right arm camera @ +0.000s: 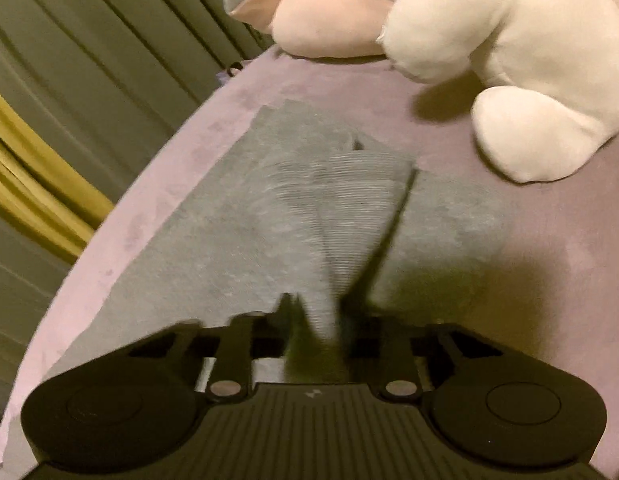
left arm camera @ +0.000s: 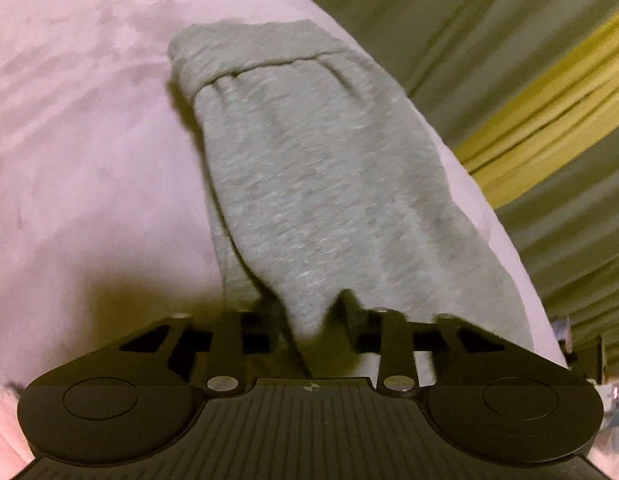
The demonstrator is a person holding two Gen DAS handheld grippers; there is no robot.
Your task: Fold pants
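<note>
**Item: grey pants, held at two points over a pink bed**

Pants (left arm camera: 309, 184): grey knit, long axis running from the bottom centre of each wrist view toward the upper middle. In the left wrist view the elastic waistband lay at the far end, upper centre, with the cloth draping back to the tongs. In the right wrist view a lifted panel (right arm camera: 349, 208) rose from the tongs over a flat layer spread on the bed.

Left gripper (left arm camera: 309, 316): fingers drawn nearly together, pinching a fold of the grey cloth at the bottom centre of the frame.

Right gripper (right arm camera: 315, 312): likewise closed down on a narrow tuck of fabric; the fingertips were blurred, so the exact bite was unclear.

Bed cover (left arm camera: 89, 160): pink, plush, bearing the garment.

Plush toy (right arm camera: 529, 80): white, upper right of the right wrist view, clear of the cloth; a second pink toy (right arm camera: 329, 24) lay beyond it.

Judgement: both holds sat at the near end, neither arm clearly nearer; the fold would carry the held edge forward along the long axis.
</note>
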